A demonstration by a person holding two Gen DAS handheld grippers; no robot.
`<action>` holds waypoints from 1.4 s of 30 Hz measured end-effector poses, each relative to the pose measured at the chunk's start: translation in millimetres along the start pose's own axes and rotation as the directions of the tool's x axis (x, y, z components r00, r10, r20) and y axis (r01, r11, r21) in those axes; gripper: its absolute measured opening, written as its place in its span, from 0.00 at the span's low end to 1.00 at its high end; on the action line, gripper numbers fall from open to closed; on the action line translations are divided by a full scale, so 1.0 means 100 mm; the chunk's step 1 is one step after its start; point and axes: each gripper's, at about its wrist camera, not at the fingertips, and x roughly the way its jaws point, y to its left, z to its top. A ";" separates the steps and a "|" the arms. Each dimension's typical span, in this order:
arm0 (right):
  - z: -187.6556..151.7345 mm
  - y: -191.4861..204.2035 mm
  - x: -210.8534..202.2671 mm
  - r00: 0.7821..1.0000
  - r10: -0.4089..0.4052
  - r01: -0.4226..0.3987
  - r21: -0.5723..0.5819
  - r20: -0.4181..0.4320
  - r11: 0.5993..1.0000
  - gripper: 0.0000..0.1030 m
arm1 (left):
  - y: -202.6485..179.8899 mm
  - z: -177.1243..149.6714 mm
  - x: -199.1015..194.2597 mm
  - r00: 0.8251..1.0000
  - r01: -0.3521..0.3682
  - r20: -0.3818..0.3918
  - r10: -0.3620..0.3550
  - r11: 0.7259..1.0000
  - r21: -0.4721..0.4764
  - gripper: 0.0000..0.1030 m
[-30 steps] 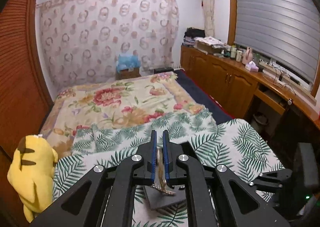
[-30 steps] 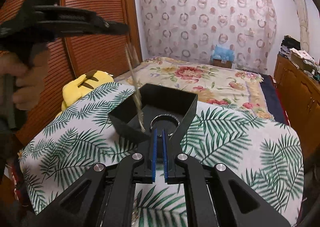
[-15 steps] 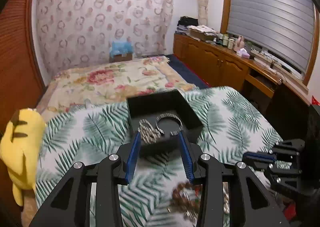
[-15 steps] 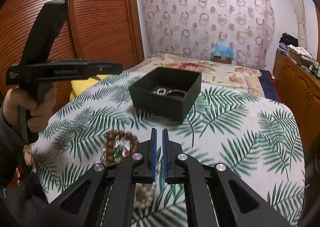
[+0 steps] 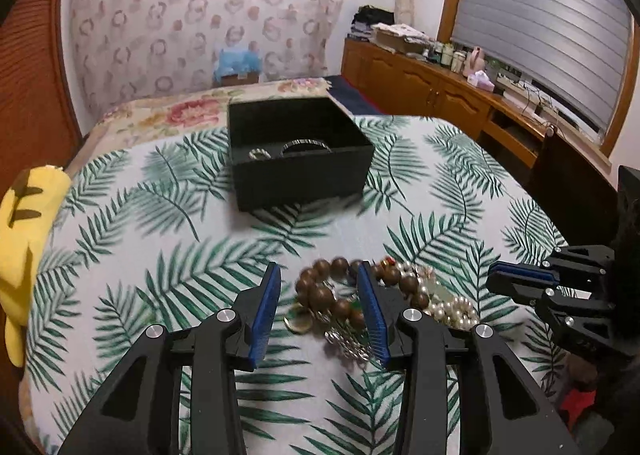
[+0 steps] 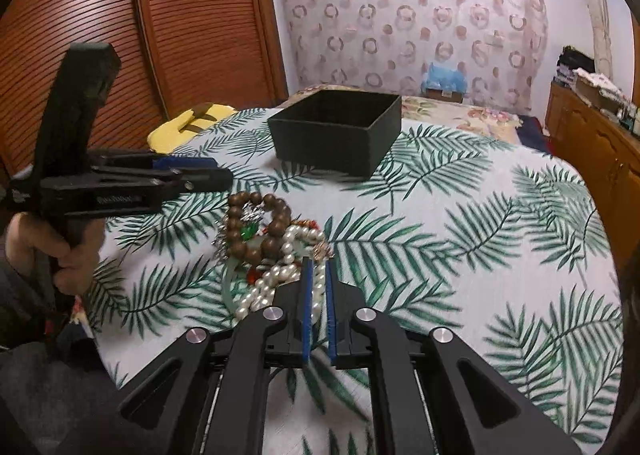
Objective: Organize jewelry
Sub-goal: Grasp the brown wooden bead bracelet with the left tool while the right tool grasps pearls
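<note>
Bed with palm-leaf cloth [image 5: 168,223] carries everything. Black box [image 5: 300,175], lid off, sits toward the far end of the cloth; a silver bangle [image 5: 306,145] and a small ring [image 5: 259,153] lie on its floor.

Jewelry heap near the cloth's near edge: brown bead bracelet [image 5: 320,291], pearl strand [image 5: 454,309], silver chain [image 5: 348,345], all tangled and touching.

Left gripper [image 5: 318,279]: jaws stand moderately apart, straddling the bead bracelet, pads not pressing it; nothing held. A hand [image 6: 60,251] grips its handle.

Right gripper [image 6: 317,267]: jaws have just been opening, now a narrow gap, over the pearl strand [image 6: 280,271]; whether the pearls lie between the pads, cannot tell.

Yellow plush toy [image 5: 24,239] at the cloth's left edge.
</note>
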 end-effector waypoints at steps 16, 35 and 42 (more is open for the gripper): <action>-0.05 0.15 0.03 1.000 -0.010 0.009 -0.038 -0.027 0.999 0.21 | -0.01 -0.07 0.28 0.998 -0.001 -0.069 -0.003 0.998 -0.059 0.40; -0.15 0.22 0.07 0.996 -0.021 0.014 -0.076 -0.084 0.997 0.27 | 0.06 -0.09 -0.16 0.999 0.004 0.053 -0.002 0.999 -0.047 0.17; -0.16 0.22 0.09 0.995 -0.018 0.010 -0.078 -0.100 0.997 0.27 | 0.19 -0.09 -0.37 0.995 -0.001 0.096 0.009 0.997 -0.078 0.17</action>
